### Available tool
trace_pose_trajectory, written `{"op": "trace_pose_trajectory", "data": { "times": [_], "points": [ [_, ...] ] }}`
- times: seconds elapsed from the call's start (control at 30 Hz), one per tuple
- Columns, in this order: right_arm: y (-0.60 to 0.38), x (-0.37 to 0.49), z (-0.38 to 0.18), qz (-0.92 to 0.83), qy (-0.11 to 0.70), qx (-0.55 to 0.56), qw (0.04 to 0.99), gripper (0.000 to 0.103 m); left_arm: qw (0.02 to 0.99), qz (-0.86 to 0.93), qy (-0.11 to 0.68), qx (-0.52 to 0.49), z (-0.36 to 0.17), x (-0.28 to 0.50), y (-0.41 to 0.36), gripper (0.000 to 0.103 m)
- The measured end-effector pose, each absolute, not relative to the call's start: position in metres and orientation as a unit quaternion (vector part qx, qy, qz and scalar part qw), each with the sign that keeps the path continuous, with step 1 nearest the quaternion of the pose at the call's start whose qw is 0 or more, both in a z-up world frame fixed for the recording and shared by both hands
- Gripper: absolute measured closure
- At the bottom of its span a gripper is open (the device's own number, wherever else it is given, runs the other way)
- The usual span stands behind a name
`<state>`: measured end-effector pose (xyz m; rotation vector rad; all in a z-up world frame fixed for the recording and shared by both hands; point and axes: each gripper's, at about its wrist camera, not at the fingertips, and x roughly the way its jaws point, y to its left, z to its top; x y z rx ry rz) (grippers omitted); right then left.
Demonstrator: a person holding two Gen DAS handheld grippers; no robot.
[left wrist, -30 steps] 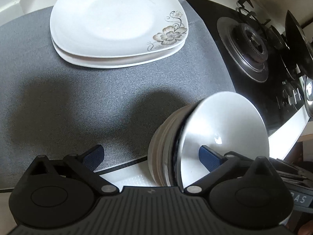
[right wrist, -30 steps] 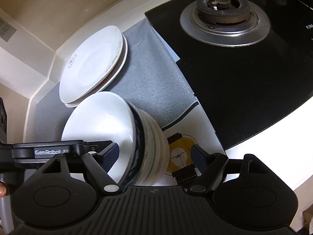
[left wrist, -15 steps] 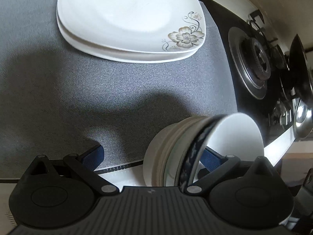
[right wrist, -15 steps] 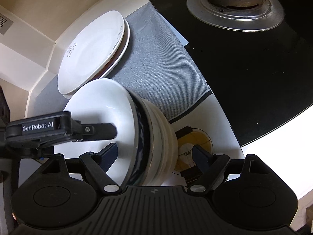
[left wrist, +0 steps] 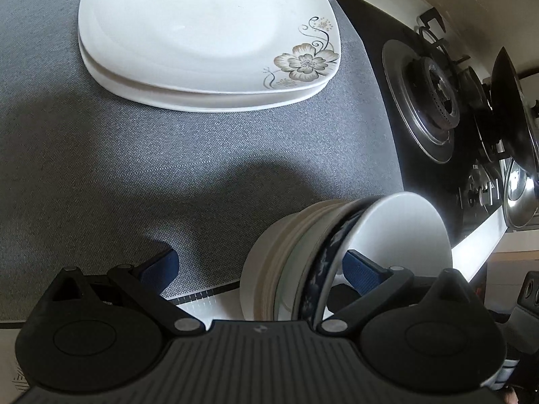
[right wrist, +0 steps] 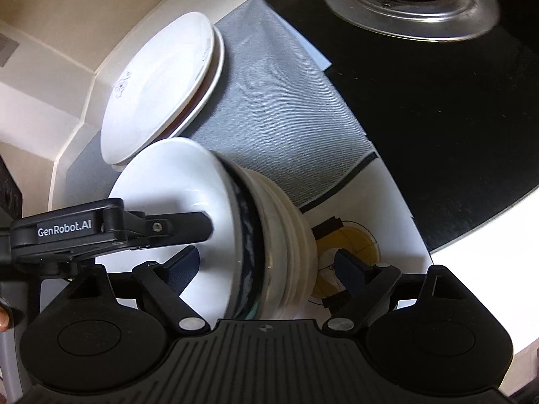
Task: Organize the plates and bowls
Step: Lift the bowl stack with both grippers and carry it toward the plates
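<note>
A stack of nested bowls [left wrist: 303,252] lies tipped on its side at the near edge of the grey mat [left wrist: 101,168], a blue-patterned bowl among the white ones. My left gripper [left wrist: 259,264] is open around it. One finger reaches into the top bowl's mouth and the other stands well clear of the base. In the right wrist view the same bowls [right wrist: 262,235] sit between the jaws of my right gripper [right wrist: 267,262], which are opening, with a gap at the stack's base. The left gripper's finger [right wrist: 168,225] pokes into the top bowl. Two white flowered plates [left wrist: 202,33] [right wrist: 158,91] are stacked at the mat's far end.
A black glass hob [right wrist: 438,118] with a steel-ringed burner [left wrist: 427,97] borders the mat [right wrist: 279,124]. A steel lid [left wrist: 518,198] stands beyond the hob. A white sheet with a yellow bulb drawing [right wrist: 350,235] lies under the bowls. A wall corner is behind the plates.
The left gripper's finger has slid further into the top bowl and the stack's mouth has turned more sideways. My right gripper has come down closer and its jaws have spread wider.
</note>
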<state>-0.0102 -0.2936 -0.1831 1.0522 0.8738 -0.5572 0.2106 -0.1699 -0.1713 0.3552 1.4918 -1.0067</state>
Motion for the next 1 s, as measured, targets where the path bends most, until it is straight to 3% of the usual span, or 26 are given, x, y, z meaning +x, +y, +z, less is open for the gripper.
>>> {"op": "trace_pose_trajectory", "data": {
  "times": [0.43, 0.63, 0.8, 1.0],
  "points": [
    [-0.301, -0.006, -0.184, -0.227, 0.403, 0.489, 0.74, 0.023, 0.607, -0.439, 0.644, 0.154, -0.172, 0.205, -0.174, 0.001],
    [-0.295, 0.002, -0.172, -0.225, 0.413, 0.44, 0.765, 0.032, 0.589, -0.449, 0.663, 0.112, -0.168, 0.211, -0.169, 0.027],
    [-0.3, -0.001, -0.177, -0.201, 0.403, 0.447, 0.773, 0.037, 0.61, -0.454, 0.639, 0.119, -0.158, 0.207, -0.166, 0.033],
    [-0.296, 0.017, -0.178, -0.181, 0.41, 0.456, 0.769, 0.041, 0.627, -0.438, 0.634, 0.112, -0.154, 0.22, -0.148, 0.034]
  ]
}}
